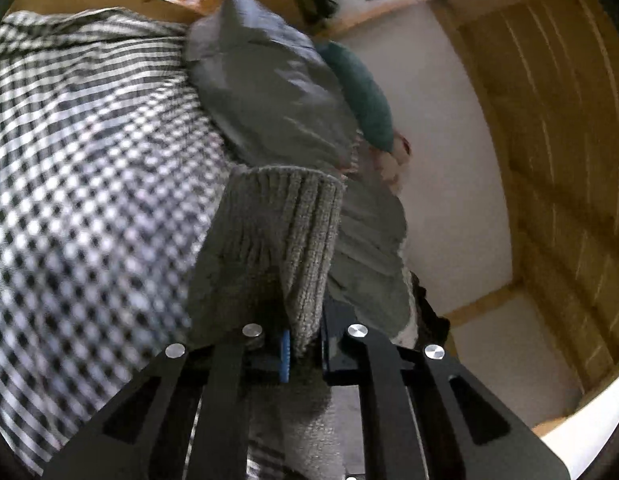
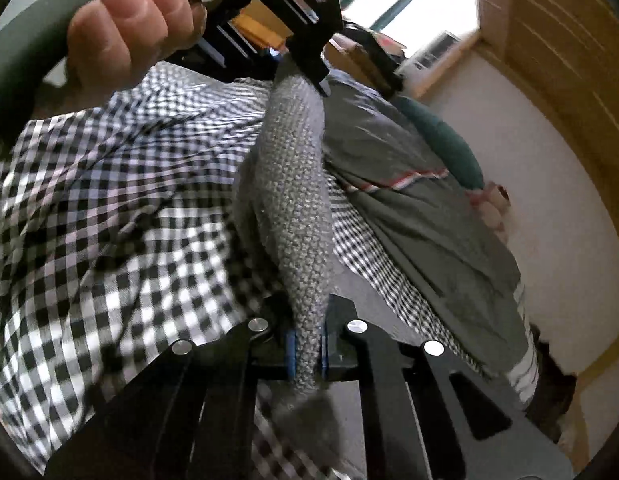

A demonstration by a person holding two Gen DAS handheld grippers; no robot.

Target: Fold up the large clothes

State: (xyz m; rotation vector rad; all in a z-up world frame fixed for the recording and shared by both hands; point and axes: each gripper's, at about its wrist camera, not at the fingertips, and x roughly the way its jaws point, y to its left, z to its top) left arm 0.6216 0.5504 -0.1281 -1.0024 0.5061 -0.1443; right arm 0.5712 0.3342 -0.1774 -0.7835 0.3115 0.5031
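A grey knitted sweater (image 2: 293, 200) hangs stretched between my two grippers above a bed. My right gripper (image 2: 307, 354) is shut on one end of the knit. My left gripper (image 2: 309, 76) shows at the top of the right wrist view, held by a hand (image 2: 137, 24), shut on the other end. In the left wrist view the left gripper (image 1: 303, 354) pinches the sweater's ribbed hem (image 1: 285, 224).
A black-and-white checked cloth (image 2: 109, 220) covers the bed below. Grey clothes (image 2: 421, 208) and a green garment (image 2: 449, 144) lie on it to the right. A white wall (image 2: 549, 208) and wooden panelling (image 2: 569, 40) stand at the right.
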